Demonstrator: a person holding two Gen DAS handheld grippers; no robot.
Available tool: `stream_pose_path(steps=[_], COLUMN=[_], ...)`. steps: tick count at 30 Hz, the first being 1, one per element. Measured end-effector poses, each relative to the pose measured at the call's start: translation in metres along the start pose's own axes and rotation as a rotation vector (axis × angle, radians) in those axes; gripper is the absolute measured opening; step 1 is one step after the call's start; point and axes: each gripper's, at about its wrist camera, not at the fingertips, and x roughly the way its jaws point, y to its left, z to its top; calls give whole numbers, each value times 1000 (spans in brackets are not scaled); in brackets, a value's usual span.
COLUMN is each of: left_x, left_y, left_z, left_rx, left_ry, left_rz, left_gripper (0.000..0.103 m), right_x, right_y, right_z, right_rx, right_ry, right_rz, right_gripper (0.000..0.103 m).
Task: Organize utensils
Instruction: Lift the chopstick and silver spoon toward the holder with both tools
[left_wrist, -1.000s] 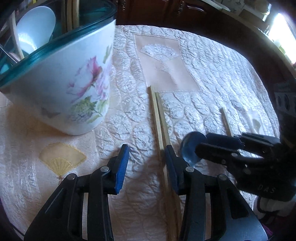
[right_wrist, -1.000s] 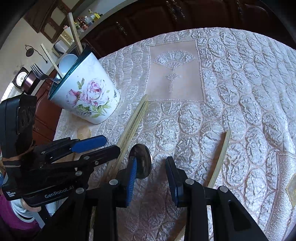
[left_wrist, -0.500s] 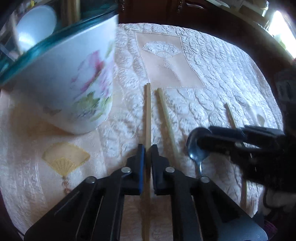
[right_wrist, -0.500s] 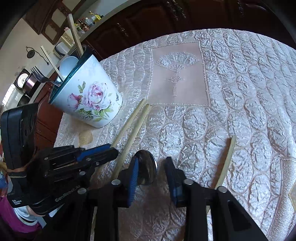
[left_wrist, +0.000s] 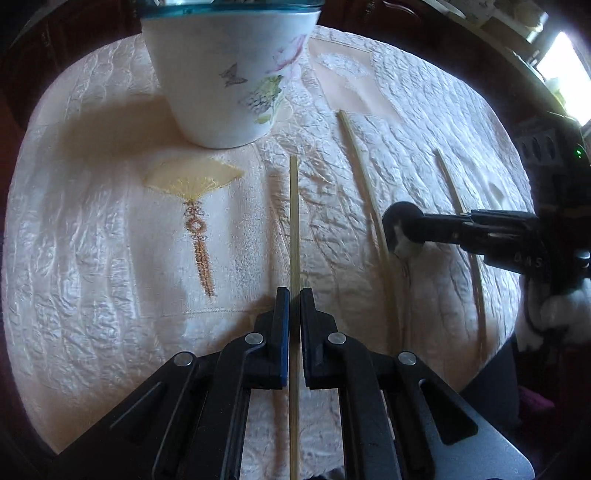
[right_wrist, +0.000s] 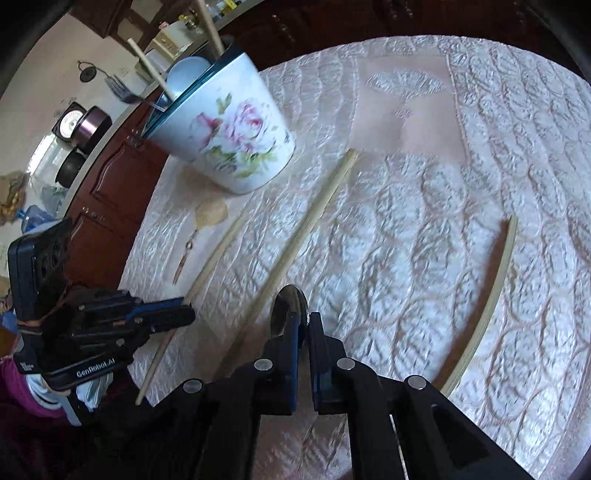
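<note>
My left gripper (left_wrist: 291, 295) is shut on a bamboo chopstick (left_wrist: 293, 221) that points toward the white floral pot (left_wrist: 236, 70); this gripper (right_wrist: 186, 314) and its chopstick (right_wrist: 218, 254) also show at the left of the right wrist view. My right gripper (right_wrist: 303, 317) is shut on a metal spoon (right_wrist: 290, 301), bowl up between the pads; it shows from the side in the left wrist view (left_wrist: 402, 229). The pot (right_wrist: 229, 140) holds a white ladle, a fork and wooden sticks. Two more chopsticks (left_wrist: 365, 184) (left_wrist: 458, 206) lie on the cloth.
The round table wears a cream quilted cloth (left_wrist: 92, 240) with embroidered fans (left_wrist: 192, 177). In the right wrist view one loose chopstick (right_wrist: 314, 218) lies left of my gripper, another (right_wrist: 495, 295) to the right. Dark wooden cabinets (right_wrist: 110, 184) stand behind the table.
My left gripper closed on one chopstick and carried it left, away from its pair, toward the pot's base. My right gripper closed on the spoon.
</note>
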Motion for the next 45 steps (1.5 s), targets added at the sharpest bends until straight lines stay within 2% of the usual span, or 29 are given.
stream_pose_path(steps=[3, 7, 11, 18, 19, 21, 27, 31, 38, 45], left_x=[-5, 1, 16, 38, 38, 34, -9, -45, -92, -119], left_y=[1, 1, -5, -13, -14, -13, -3, 4, 7, 7], left_z=[10, 33, 52, 67, 67, 66, 64, 62, 54, 53], left_rx=[24, 32, 53, 84, 87, 80, 14, -16, -16, -13], left_ry=[-35, -49, -36, -18, -22, -27, -113, -189, -286, -337], left_rz=[30, 29, 41, 72, 71, 59, -29, -55, -58, -50], left_gripper=[10, 19, 20, 18, 8, 5, 4, 4, 4, 4], right_x=[0, -1, 1, 2, 2, 1, -19, -35, -68, -97], right_y=[0, -1, -6, -5, -3, 4, 30, 45, 61, 68], right_z=[-1, 4, 7, 4, 4, 4, 8, 15, 26, 37], right_rx=[10, 16, 18, -6, -10, -18, -65, -98, -137, -158], right_ry=[3, -7, -8, -23, -26, -35, -92, -133, -221, -290], right_rz=[-17, -30, -24, -19, -24, -43, -68, -92, -124, -141], right_gripper=[5, 7, 7, 7, 7, 4, 3, 3, 3, 3])
